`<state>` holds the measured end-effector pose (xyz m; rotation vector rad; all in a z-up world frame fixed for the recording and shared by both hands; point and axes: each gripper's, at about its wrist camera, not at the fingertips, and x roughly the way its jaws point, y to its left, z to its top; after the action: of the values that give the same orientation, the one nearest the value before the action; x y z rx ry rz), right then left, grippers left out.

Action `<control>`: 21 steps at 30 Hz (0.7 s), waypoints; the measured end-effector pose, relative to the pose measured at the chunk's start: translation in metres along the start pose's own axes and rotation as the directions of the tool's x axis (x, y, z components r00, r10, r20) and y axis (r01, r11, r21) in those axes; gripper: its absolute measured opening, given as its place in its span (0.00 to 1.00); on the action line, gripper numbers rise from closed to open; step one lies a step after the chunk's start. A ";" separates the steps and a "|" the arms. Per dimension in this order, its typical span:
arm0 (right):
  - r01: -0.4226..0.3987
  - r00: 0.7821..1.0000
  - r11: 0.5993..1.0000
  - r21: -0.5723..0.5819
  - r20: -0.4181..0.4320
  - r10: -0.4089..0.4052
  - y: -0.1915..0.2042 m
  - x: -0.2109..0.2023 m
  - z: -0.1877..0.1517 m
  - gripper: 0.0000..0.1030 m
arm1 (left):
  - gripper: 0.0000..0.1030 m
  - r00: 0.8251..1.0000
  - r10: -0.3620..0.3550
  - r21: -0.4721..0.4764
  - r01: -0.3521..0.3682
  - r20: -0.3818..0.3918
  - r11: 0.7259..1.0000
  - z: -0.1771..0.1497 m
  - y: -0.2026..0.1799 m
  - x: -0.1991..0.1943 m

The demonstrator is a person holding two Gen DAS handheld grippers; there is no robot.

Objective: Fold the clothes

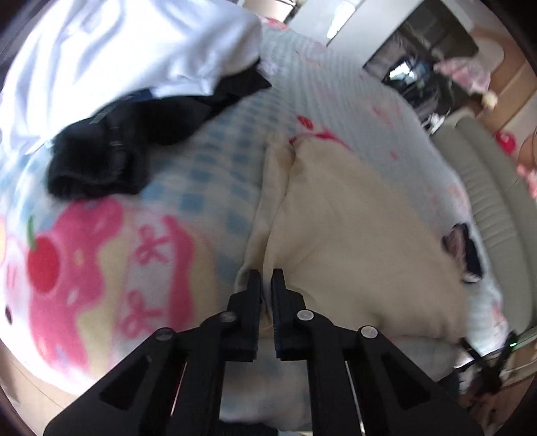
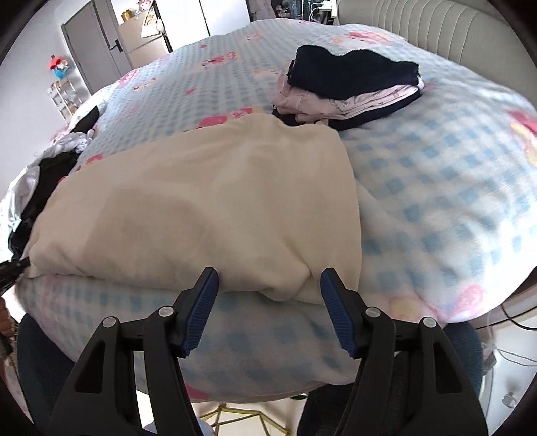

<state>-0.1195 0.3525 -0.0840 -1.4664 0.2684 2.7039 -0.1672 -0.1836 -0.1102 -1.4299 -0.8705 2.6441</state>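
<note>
Nearly shut left gripper (image 1: 266,278) pinching cream garment's (image 1: 352,234) edge.
Right gripper (image 2: 268,280) spread wide at same garment's near hem (nothing clamped), lying on checked blanket (image 2: 419,174).

bed with blue-checked cartoon blanket (image 2: 419,187), ribbed beige headboard (image 2: 436,23), grey door (image 2: 90,50), white wall (image 2: 27,97), small shelf rack (image 2: 62,95), bright daylight.
</note>
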 end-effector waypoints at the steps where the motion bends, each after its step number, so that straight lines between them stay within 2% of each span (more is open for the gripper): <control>1: 0.009 1.000 1.000 -0.002 0.004 -0.009 0.000 -0.001 0.000 0.63 | 0.06 1.000 -0.025 -0.016 0.025 0.005 1.000 -0.002 0.003 -0.007; 3: 0.031 0.999 0.999 -0.018 0.008 -0.031 -0.001 -0.001 0.002 0.63 | 0.06 0.998 -0.061 -0.030 0.061 0.001 0.998 -0.007 0.007 -0.016; 5: 0.091 0.996 0.994 -0.052 0.021 -0.090 -0.002 0.000 0.005 0.63 | 0.06 0.997 -0.080 -0.033 0.079 -0.009 0.996 -0.011 0.009 -0.022; 8: 0.141 0.990 0.986 -0.094 0.027 -0.139 -0.011 0.006 0.017 0.65 | 0.07 0.998 -0.037 -0.004 0.037 -0.043 0.999 -0.009 0.009 -0.011; 9: 0.151 0.988 0.984 -0.093 0.021 -0.150 -0.016 0.008 0.022 0.66 | 0.10 0.998 -0.035 -0.002 0.035 -0.055 0.999 -0.008 0.008 -0.008; 11: 0.184 0.983 0.979 -0.082 0.026 -0.183 -0.023 0.007 0.028 0.66 | 0.11 0.997 -0.066 -0.019 0.066 -0.047 0.998 -0.010 0.009 -0.011; 12: 0.212 0.977 0.974 -0.076 0.036 -0.209 -0.026 0.005 0.031 0.66 | 0.20 0.996 -0.082 -0.028 0.081 -0.042 0.996 -0.010 0.009 -0.013; 13: 0.254 0.967 0.964 -0.074 0.051 -0.251 -0.028 0.001 0.031 0.66 | 0.43 0.994 -0.098 -0.036 0.097 -0.038 0.995 -0.011 0.010 -0.014; 14: 0.257 0.966 0.964 -0.063 0.051 -0.254 -0.031 -0.002 0.030 0.66 | 0.55 0.993 -0.114 -0.048 0.113 -0.034 0.992 -0.012 0.011 -0.015; 15: 0.242 0.970 0.969 -0.045 0.045 -0.240 -0.035 -0.004 0.028 0.67 | 0.58 0.990 -0.135 -0.083 0.131 -0.038 0.988 -0.015 0.015 -0.013; 17: 0.073 0.997 0.996 0.058 -0.003 -0.073 -0.047 -0.007 0.019 0.68 | 0.57 0.984 -0.173 -0.155 0.165 -0.042 0.974 -0.022 0.023 -0.008; 18: -0.019 0.999 0.991 0.131 -0.028 0.023 -0.052 -0.004 0.013 0.68 | 0.57 0.983 -0.179 -0.198 0.168 -0.036 0.966 -0.023 0.028 -0.005; 20: -0.182 0.977 0.944 0.275 -0.054 0.204 -0.062 0.003 0.000 0.69 | 0.49 0.987 -0.161 -0.276 0.153 -0.005 0.949 -0.027 0.032 -0.007; 21: -0.212 0.970 0.923 0.320 -0.049 0.239 -0.063 0.005 -0.006 0.69 | 0.42 0.991 -0.137 -0.308 0.134 0.012 0.942 -0.029 0.033 -0.010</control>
<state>-0.1088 0.4128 -0.0991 -1.5395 0.8797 2.6007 -0.1314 -0.2011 -0.1310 -1.3757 -1.3785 2.4798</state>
